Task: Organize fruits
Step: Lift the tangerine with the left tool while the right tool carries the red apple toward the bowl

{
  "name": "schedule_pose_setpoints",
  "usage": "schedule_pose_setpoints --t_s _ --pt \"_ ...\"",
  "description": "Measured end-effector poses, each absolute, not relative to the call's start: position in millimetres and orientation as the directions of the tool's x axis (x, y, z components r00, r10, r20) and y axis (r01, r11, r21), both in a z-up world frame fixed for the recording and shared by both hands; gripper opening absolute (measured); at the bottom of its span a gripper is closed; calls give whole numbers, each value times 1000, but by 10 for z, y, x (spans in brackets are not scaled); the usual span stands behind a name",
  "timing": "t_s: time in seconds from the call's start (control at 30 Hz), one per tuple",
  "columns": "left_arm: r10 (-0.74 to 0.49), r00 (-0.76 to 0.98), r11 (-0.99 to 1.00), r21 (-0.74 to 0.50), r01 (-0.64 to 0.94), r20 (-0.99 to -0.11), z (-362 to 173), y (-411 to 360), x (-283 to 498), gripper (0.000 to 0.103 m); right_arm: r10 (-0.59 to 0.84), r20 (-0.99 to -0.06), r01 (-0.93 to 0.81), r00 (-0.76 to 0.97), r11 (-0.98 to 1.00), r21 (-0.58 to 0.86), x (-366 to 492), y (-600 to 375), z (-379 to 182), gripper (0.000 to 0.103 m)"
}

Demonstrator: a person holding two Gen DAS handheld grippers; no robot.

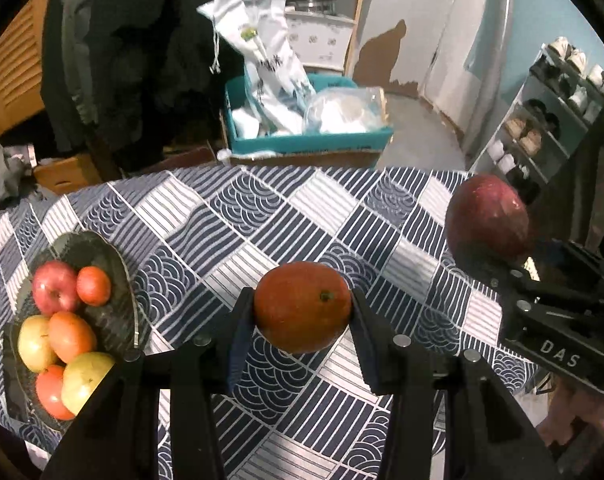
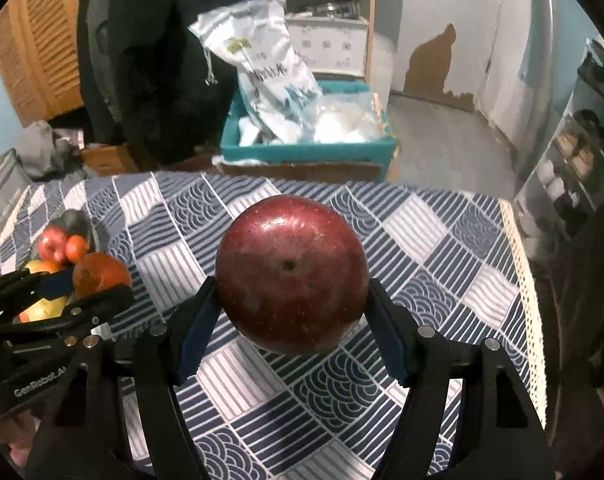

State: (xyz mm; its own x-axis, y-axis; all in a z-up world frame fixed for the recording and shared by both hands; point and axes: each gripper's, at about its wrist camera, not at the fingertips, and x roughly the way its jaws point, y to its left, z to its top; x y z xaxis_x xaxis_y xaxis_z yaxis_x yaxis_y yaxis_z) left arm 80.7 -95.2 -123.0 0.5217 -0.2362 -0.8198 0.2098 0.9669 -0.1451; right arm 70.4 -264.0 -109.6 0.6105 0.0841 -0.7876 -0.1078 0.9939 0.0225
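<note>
My left gripper (image 1: 302,312) is shut on an orange (image 1: 302,306), held clear above the patterned tablecloth (image 1: 238,216). The right gripper (image 2: 290,300) is shut on a large dark red apple (image 2: 290,272), also lifted off the cloth. In the left wrist view that apple (image 1: 488,216) shows at the right, in the right gripper (image 1: 502,260). In the right wrist view the orange (image 2: 100,272) and left gripper (image 2: 98,284) appear at the left. A dark plate (image 1: 114,320) at the left holds several red, orange and yellow-green fruits (image 1: 54,286).
Beyond the table's far edge a teal box (image 1: 306,142) holds white bags. A shoe rack (image 1: 542,120) stands at the right, a wooden shelf (image 1: 314,12) at the back, dark hanging clothes (image 1: 114,60) at the left. The table's right edge (image 2: 522,280) has a lace trim.
</note>
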Motion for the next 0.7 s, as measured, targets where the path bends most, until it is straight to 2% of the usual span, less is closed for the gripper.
schedule_pose_setpoints --t_s 0.7 --pt "-217 648 975 -124 187 -730 -609 -583 509 47 163 -687 -211 708 977 15 420 -2272 -423 72"
